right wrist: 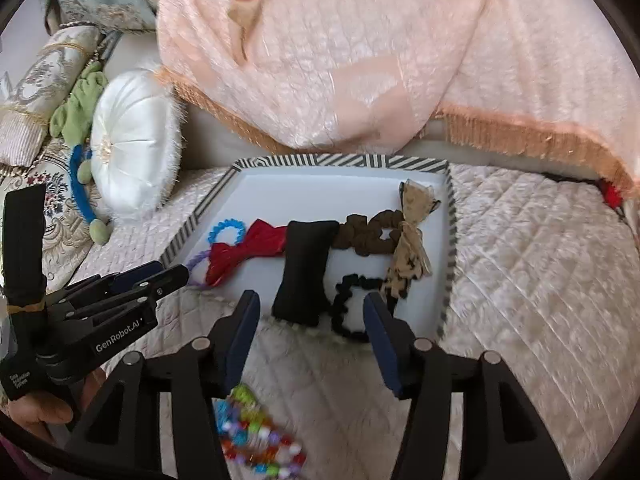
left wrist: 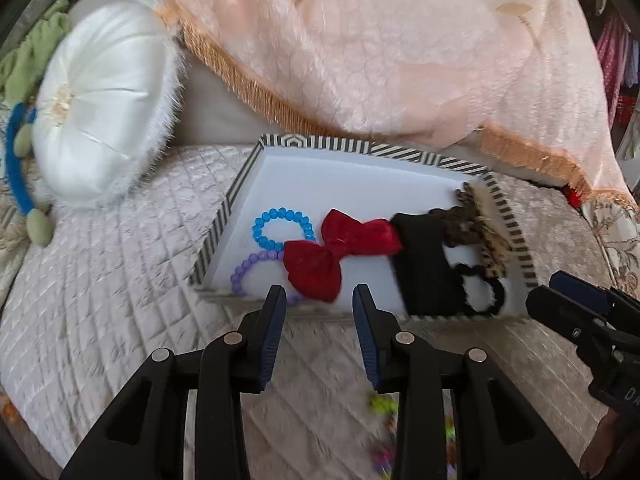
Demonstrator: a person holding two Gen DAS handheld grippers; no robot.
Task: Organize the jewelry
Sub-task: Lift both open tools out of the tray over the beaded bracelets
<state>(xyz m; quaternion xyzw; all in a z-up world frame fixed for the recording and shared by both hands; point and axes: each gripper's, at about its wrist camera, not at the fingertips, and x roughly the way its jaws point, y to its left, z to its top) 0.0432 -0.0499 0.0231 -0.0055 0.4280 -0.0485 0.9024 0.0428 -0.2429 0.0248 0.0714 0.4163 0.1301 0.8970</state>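
A striped-rim tray [left wrist: 236,190] [right wrist: 450,240] lies on the quilted bed. In it are a blue bead bracelet [left wrist: 276,226] [right wrist: 224,229], a purple bead bracelet [left wrist: 248,268] [right wrist: 198,266], a red bow [left wrist: 332,252] [right wrist: 244,252], a black cushion [left wrist: 420,264] [right wrist: 306,268], a brown scrunchie [right wrist: 368,234], a leopard bow [right wrist: 408,256] and a black scrunchie [right wrist: 348,308]. A multicoloured bead bracelet [right wrist: 256,432] lies on the quilt in front of the tray. My left gripper [left wrist: 320,300] is open and empty at the tray's near edge. My right gripper [right wrist: 312,308] is open and empty above the near rim.
A round white satin cushion [left wrist: 100,104] [right wrist: 132,144] sits left of the tray, with a blue and green plush toy [left wrist: 20,176] beside it. A peach fringed blanket [left wrist: 380,48] [right wrist: 340,52] is heaped behind the tray. Quilted bedspread [right wrist: 540,260] extends right.
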